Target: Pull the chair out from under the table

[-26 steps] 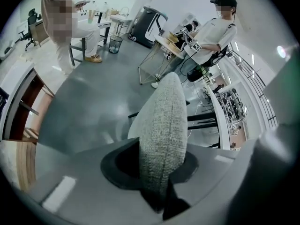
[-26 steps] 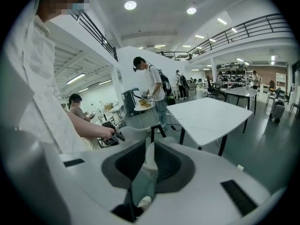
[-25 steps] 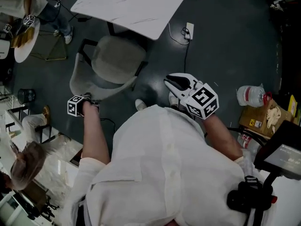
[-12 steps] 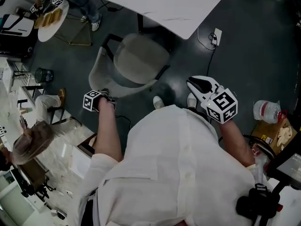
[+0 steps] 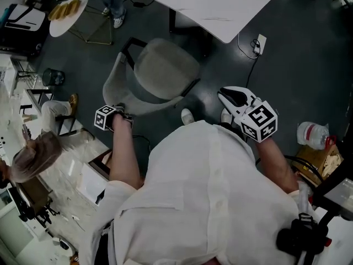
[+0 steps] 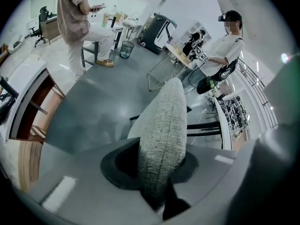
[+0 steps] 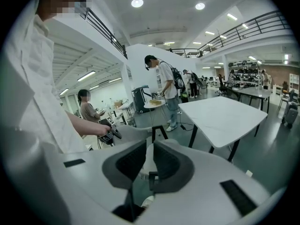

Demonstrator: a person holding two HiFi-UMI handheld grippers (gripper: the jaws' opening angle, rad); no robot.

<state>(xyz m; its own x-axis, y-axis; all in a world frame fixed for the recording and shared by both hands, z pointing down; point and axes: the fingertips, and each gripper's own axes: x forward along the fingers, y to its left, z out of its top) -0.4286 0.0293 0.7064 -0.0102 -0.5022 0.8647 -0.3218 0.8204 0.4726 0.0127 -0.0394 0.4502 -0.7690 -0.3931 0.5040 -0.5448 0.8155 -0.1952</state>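
Left gripper view: your left gripper (image 6: pixel 157 170) pinches only the chair backrest (image 6: pixel 164 125) edge between its jaws; jerking could slip it.

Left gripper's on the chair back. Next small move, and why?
Probably pull the left gripper a bit away from the table. Its jaws are shut on the chair by the backrest, and the seat's front lies close to the table edge, barely clear.

one grey chair (image 5: pixel 160 73), one rectangular table (image 5: pixel 212 4), two hand-held grippers (image 5: pixel 122 109) (image 5: pixel 224 95)
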